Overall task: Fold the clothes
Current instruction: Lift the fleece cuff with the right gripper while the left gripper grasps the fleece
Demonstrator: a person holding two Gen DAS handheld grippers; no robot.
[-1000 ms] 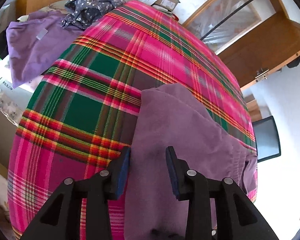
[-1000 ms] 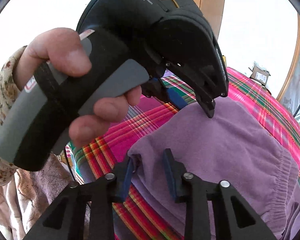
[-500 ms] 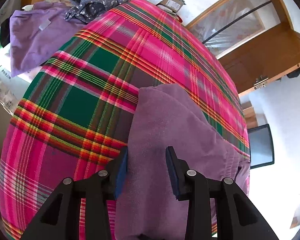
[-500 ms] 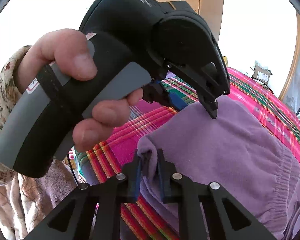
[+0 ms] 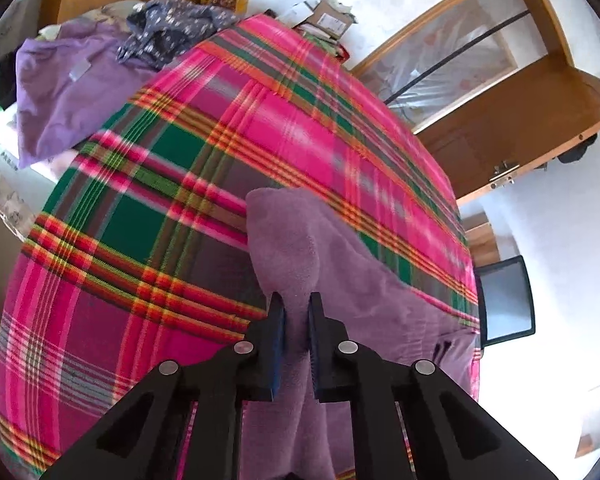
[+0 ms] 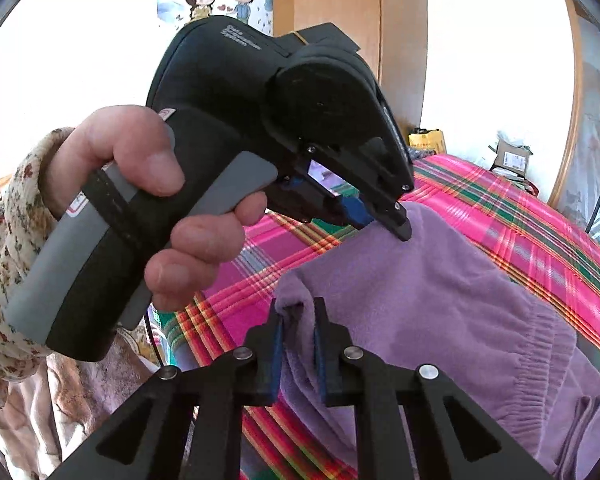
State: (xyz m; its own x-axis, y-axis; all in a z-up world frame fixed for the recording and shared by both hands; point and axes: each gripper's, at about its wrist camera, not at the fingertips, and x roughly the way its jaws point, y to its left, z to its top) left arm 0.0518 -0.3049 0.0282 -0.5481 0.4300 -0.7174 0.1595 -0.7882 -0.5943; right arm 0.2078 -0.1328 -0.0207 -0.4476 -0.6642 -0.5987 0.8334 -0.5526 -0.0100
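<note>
Left wrist view: left gripper point(image 5: 296, 312) jaws closing on a ridge of the purple garment point(image 5: 332, 280), which runs from the jaws toward 12 o'clock over the plaid bed cover point(image 5: 148, 208). Right wrist view: right gripper point(image 6: 298, 316) jaws pinch the garment's near corner; cloth spreads toward 3 o'clock, left gripper at 1 o'clock.

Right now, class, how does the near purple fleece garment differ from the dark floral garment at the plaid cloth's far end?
The purple fleece garment is plain; the dark floral garment is patterned. The fleece lies spread, one fold raised; the floral is crumpled in a heap. Both are soft clothing.
</note>
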